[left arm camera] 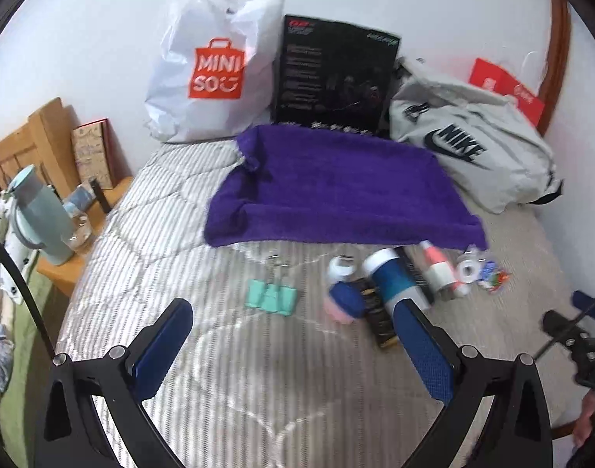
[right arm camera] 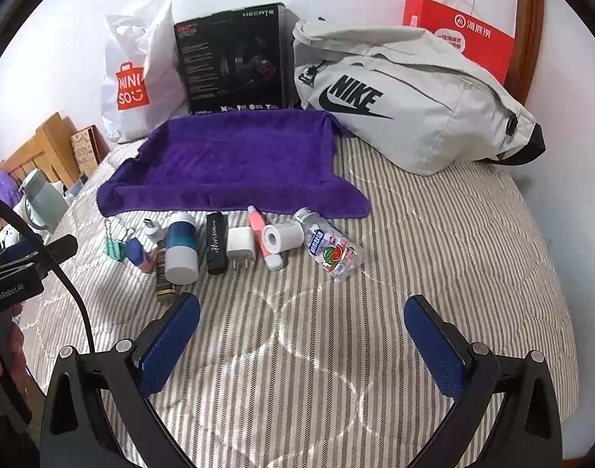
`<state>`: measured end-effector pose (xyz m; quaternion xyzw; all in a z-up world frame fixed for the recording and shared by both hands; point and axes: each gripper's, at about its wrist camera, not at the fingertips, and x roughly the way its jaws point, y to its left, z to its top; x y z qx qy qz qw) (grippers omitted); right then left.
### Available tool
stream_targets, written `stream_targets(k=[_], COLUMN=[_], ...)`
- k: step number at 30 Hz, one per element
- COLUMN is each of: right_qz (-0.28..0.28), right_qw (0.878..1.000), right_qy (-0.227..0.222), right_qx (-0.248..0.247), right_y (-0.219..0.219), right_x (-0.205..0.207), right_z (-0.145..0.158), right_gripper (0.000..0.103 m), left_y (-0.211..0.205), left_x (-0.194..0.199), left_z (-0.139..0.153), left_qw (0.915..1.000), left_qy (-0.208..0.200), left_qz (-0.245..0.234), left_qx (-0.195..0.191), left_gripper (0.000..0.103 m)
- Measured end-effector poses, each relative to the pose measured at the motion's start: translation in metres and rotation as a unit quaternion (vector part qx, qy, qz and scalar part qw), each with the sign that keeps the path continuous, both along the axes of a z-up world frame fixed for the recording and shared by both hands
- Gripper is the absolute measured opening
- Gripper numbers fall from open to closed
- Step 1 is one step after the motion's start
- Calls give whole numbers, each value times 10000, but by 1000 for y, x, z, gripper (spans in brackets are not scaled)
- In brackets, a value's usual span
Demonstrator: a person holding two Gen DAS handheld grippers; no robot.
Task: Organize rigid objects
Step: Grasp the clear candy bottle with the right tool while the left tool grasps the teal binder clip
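Both grippers hover empty over the bed — nothing picked yet.

The left gripper [left arm camera: 293,341] and right gripper [right arm camera: 301,335] hang with jaws spread wide, gripping nothing. The rigid objects lie in a row at 12 o'clock of the right gripper, just in front of the purple towel [right arm camera: 235,160]: green binder clips [right arm camera: 116,247], blue-and-white cylinder [right arm camera: 182,247], black case [right arm camera: 215,243], white charger [right arm camera: 241,245], tape roll [right arm camera: 282,236], small bottle [right arm camera: 330,247]. This looks like the opening step — the next move probably calls for dropping onto one item, perhaps the clips at the left gripper's 12 o'clock, and carrying it to the towel.
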<state>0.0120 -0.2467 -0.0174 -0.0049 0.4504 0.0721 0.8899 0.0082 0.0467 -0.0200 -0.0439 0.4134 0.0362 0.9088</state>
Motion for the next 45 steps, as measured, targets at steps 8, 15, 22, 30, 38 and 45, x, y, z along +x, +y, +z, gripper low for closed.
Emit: stream_targets(k=[8, 15, 22, 30, 38, 45], right_qz=[0, -31, -83, -98, 181, 1016], right_qw=[9998, 9993, 9987, 9985, 9986, 9928], right_qy=[182, 371, 503, 518, 464, 558], right_qx=[-31, -18, -32, -138, -155, -299], right_y=[-4, -14, -24, -29, -39, -25], right_x=[16, 35, 53, 71, 102, 116], right_z=[-19, -39, -53, -61, -66, -90], right_gripper=[103, 103, 103, 103, 97, 91], left_y=[16, 24, 28, 17, 14, 14], left_x=[22, 46, 57, 57, 59, 61], left_z=[-36, -68, -83, -82, -81, -81], left_qw=[9993, 9983, 9975, 9946, 9949, 9955], left_qy=[316, 499, 541, 414, 381, 443], left_qz=[79, -156, -427, -919, -914, -818], left_qx=[197, 254, 139, 253, 207, 181], left_gripper=[103, 101, 80, 50, 39, 39])
